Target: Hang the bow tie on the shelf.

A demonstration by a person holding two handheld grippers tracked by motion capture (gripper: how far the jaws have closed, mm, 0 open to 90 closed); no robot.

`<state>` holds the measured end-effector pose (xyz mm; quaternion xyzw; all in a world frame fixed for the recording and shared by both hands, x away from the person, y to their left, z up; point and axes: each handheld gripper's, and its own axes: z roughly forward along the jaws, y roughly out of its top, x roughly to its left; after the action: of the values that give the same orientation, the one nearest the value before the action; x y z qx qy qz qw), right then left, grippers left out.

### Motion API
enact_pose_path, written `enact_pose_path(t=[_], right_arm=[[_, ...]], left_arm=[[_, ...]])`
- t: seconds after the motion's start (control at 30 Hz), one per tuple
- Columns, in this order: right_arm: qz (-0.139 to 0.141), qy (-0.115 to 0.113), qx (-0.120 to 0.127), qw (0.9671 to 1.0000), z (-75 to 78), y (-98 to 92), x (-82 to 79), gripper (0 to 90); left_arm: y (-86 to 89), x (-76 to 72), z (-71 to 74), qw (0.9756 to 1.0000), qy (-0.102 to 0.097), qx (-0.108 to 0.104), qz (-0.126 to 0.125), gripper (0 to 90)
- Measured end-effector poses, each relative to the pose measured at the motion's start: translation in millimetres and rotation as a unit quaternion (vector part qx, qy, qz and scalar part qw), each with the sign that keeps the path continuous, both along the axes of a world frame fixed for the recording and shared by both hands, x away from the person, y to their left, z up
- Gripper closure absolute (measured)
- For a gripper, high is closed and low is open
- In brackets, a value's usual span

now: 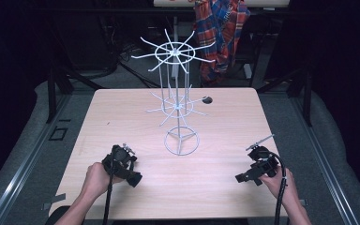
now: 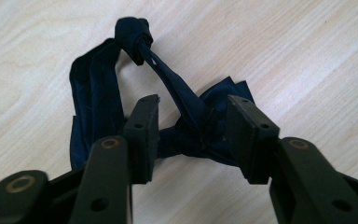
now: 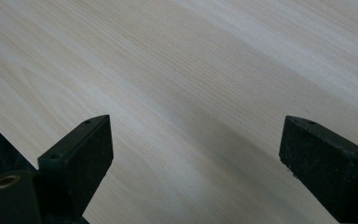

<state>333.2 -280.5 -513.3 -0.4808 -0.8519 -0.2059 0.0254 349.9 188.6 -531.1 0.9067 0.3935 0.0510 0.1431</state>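
Note:
A dark navy fabric band, tied in a knot at its far end, lies on the light wooden table. My left gripper reaches down over it, with part of the band bunched between its two partly closed jaws. The cloth reaches both pads but does not look squeezed. In the high view the left gripper sits near the table's front left, held by a hand. My right gripper is at the front right, and its jaws stand wide open over bare wood.
A white wire stand with a ring base and two tiers of spokes rises at the table's middle. A small dark spot lies behind it. A plaid garment hangs beyond the far edge. Cables trail from both grippers.

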Motion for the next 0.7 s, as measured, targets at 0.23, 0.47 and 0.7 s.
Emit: enact_pose_path(t=[0.23,0.47,0.7], right_arm=[[-0.007,-0.001,0.002,1.0,-0.8,0.8,-0.8,9.5],[0.0,0.002,0.0,1.0,-0.3,0.2,-0.3,9.5],[0.0,0.003,0.001,1.0,-0.4,-0.2,-0.2,9.6]], left_arm=[[2.0,-0.1,-0.7,0.9999,-0.004,0.009,-0.003,71.5],[1.7,-0.9,-0.9,0.9999,-0.005,0.006,-0.01,82.7],[2.3,-1.5,1.2,0.9999,-0.005,0.0,-0.016,85.9]])
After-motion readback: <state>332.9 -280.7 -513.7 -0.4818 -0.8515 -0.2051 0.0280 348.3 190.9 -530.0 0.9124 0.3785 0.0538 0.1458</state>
